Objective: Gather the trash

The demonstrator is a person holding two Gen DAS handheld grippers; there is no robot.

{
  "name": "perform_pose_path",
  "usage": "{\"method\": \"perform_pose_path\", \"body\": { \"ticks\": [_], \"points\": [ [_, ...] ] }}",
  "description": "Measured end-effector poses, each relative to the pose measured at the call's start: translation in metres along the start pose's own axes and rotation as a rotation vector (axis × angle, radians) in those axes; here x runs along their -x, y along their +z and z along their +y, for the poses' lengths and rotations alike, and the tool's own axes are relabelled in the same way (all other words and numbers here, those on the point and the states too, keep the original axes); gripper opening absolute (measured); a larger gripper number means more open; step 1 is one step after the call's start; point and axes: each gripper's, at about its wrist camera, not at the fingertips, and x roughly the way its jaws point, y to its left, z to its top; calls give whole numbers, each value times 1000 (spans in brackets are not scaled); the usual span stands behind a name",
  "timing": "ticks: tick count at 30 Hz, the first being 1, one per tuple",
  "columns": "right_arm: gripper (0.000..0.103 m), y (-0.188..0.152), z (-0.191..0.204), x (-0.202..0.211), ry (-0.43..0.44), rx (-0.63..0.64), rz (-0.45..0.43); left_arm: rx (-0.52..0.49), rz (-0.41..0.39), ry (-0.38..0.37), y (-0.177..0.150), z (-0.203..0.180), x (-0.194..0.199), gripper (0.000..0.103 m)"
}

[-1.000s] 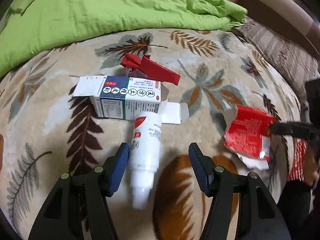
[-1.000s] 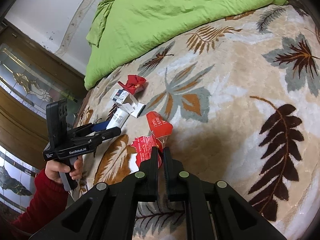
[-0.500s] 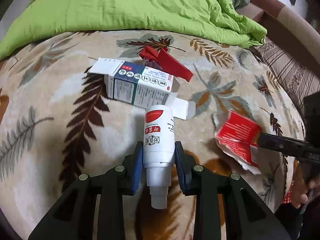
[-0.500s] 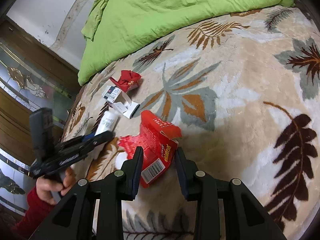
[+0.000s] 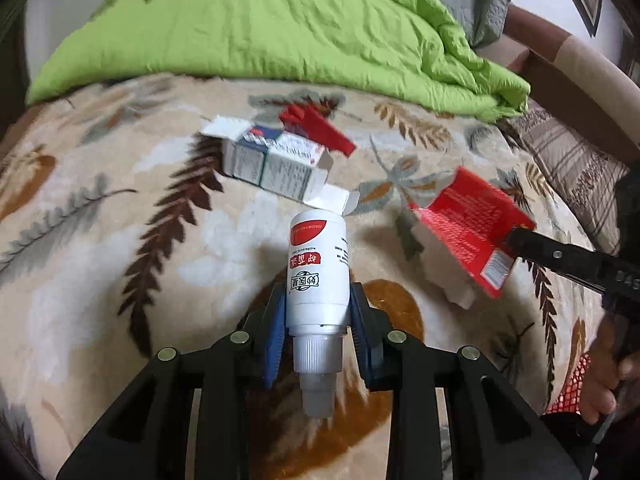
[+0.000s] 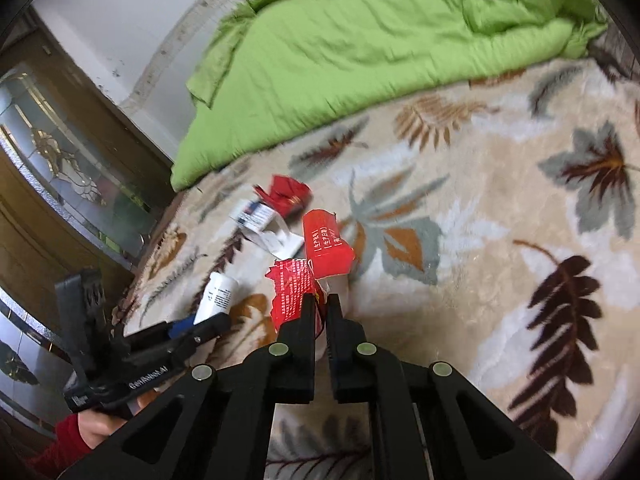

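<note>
My left gripper point(image 5: 318, 300) is shut on a white bottle point(image 5: 318, 276) with a red label, its grey cap toward the camera, held above the leaf-patterned blanket point(image 5: 120, 272). My right gripper point(image 6: 320, 300) is shut on a torn red carton point(image 6: 316, 264) and holds it off the blanket; the carton also shows in the left wrist view point(image 5: 468, 224). An open white and blue medicine box point(image 5: 276, 164) and a crumpled red wrapper point(image 5: 316, 128) lie further back on the blanket. The bottle shows in the right wrist view point(image 6: 218, 294) too.
A green duvet point(image 5: 280, 28) is bunched along the far side of the bed. A brown padded headboard point(image 5: 580, 80) runs at the right. A wooden door with patterned glass point(image 6: 60, 168) stands left of the bed.
My left gripper has lifted the white bottle off the blanket. My right gripper has closed tighter on the red carton and raised it.
</note>
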Motion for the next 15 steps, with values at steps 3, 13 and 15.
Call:
{"method": "perform_pose_path", "body": {
  "ticks": [3, 13, 15],
  "points": [
    [6, -8, 15, 17, -5, 9, -46, 25, -46, 21, -10, -7, 17, 29],
    [6, -52, 59, 52, -54, 96, -157, -8, -143, 148, -40, -26, 50, 29],
    [6, -54, 60, 53, -63, 100, -165, -28, -156, 178, -44, -29, 53, 29]
  ]
}}
